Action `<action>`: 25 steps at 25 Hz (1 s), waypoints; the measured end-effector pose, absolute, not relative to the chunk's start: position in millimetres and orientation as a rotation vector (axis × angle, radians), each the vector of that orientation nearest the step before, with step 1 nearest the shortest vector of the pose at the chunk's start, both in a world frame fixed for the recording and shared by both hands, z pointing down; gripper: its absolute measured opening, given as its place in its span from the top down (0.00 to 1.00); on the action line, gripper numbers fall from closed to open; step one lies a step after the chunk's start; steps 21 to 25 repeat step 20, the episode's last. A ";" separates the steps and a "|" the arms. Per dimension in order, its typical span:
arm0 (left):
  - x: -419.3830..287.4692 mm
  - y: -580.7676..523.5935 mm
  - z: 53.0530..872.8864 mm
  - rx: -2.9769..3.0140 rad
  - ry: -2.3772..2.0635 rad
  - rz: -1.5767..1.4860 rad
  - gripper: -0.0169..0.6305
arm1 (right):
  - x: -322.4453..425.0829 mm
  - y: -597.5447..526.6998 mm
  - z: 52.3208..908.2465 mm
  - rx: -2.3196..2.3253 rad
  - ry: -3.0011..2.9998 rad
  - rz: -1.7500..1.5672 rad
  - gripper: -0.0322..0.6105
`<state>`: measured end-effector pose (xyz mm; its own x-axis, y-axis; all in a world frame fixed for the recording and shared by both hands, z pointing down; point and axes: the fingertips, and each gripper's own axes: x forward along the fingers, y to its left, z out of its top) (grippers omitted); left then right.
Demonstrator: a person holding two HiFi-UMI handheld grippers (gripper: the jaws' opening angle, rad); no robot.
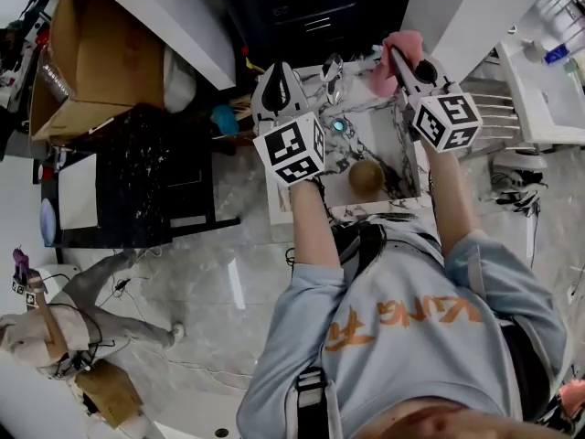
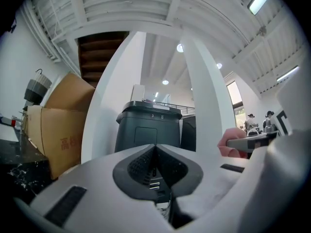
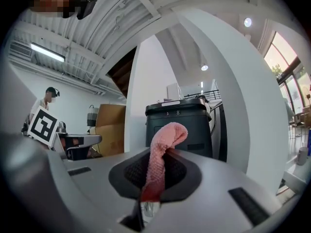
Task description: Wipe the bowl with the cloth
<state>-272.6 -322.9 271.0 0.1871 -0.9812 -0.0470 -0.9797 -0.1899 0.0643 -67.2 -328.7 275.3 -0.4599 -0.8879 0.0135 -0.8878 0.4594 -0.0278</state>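
Observation:
A brown bowl [image 1: 366,177] sits on the small marble-topped table [image 1: 302,210], below and between both grippers. My right gripper [image 1: 395,60] is raised at the table's far right corner, shut on a pink cloth [image 1: 391,56]. In the right gripper view the cloth [image 3: 160,154] stands up from between the closed jaws. My left gripper [image 1: 277,79] is held up over the table's far left side. In the left gripper view its jaws [image 2: 155,165] meet with nothing between them. The pink cloth [image 2: 232,141] shows at that view's right.
A dark bin [image 2: 148,127] stands ahead of both grippers between white pillars. A cardboard box [image 1: 87,48] sits at the far left beside a black marble counter [image 1: 137,176]. A metal cup [image 1: 331,69] and a small teal item [image 1: 338,126] rest on the table. A white rack [image 1: 539,90] is at the right.

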 end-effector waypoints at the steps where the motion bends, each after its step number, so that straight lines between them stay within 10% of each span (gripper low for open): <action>1: -273.4 -323.0 271.7 2.400 -1.985 -0.127 0.94 | -67.0 -328.5 276.4 -1.640 2.684 -0.045 0.89; 25: -269.3 -310.4 284.7 2.486 -1.857 -0.130 0.94 | -71.1 -322.0 281.6 -1.687 2.672 -0.007 0.89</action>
